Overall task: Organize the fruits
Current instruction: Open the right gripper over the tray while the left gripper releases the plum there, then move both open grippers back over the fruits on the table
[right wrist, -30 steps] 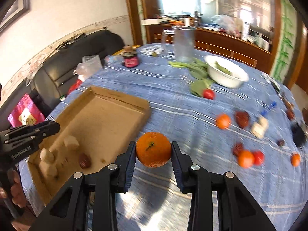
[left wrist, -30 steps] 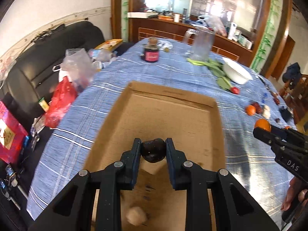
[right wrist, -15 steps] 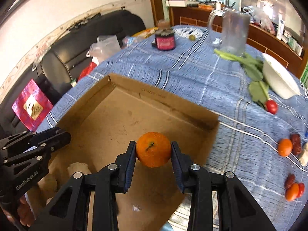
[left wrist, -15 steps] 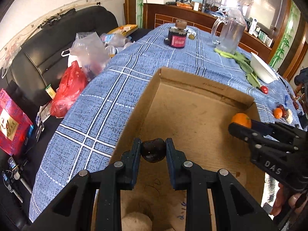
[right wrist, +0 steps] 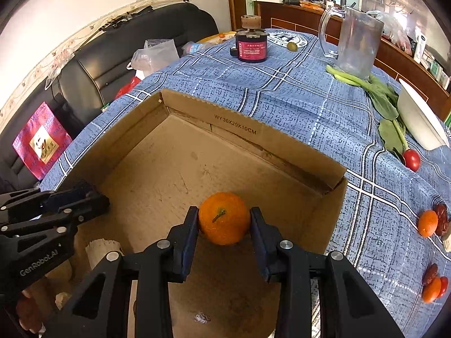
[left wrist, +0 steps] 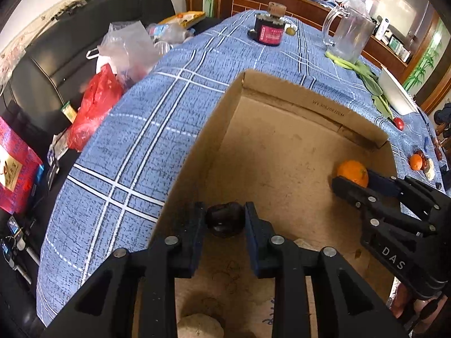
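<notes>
My left gripper [left wrist: 224, 219] pinches a dark fruit [left wrist: 224, 219], my right gripper [right wrist: 224, 219] pinches an orange [right wrist: 224, 218]; both hang over the cardboard box [right wrist: 253, 140] w/ pale lumps [right wrist: 103, 250] inside. More fruit [right wrist: 427, 223] lies on the blue tablecloth [right wrist: 310, 98] nr the bowl [right wrist: 420, 124].

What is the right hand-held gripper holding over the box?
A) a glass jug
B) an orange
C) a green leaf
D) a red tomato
B: the right hand-held gripper is shut on an orange, held above the floor of the cardboard box.
</notes>
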Tool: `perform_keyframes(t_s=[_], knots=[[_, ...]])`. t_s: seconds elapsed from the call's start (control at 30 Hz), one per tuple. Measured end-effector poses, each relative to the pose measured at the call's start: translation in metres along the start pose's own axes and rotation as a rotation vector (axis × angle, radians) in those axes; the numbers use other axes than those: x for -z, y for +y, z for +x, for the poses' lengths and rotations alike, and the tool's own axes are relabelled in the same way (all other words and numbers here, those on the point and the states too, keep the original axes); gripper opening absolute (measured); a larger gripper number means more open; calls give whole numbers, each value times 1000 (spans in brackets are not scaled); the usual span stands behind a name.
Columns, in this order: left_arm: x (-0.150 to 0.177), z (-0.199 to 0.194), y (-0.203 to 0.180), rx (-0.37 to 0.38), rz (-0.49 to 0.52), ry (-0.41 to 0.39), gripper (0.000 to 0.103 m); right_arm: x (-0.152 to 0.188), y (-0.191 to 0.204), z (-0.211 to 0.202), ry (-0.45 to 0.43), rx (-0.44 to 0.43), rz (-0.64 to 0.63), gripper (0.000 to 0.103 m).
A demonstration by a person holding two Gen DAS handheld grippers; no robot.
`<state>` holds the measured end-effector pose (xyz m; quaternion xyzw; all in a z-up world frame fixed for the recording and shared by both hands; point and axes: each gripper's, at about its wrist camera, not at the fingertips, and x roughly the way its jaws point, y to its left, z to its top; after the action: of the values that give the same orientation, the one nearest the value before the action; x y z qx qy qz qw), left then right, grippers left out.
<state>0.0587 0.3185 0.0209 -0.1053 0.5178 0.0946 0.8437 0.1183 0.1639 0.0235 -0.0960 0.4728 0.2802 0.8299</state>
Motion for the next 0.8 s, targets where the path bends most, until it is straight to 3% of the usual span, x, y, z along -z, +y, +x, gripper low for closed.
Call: perform_keyframes(t_s=[0.1, 0.43, 0.8], knots=[[1, -1, 1, -8, -4, 0, 35, 2, -1, -2, -3, 12, 1, 46], [14, -16, -2, -46, 6, -25, 49, 15, 1, -27, -28, 37, -4, 46], [37, -63, -19, -137, 22, -183, 61, 54, -8, -86, -99, 44, 24, 55]])
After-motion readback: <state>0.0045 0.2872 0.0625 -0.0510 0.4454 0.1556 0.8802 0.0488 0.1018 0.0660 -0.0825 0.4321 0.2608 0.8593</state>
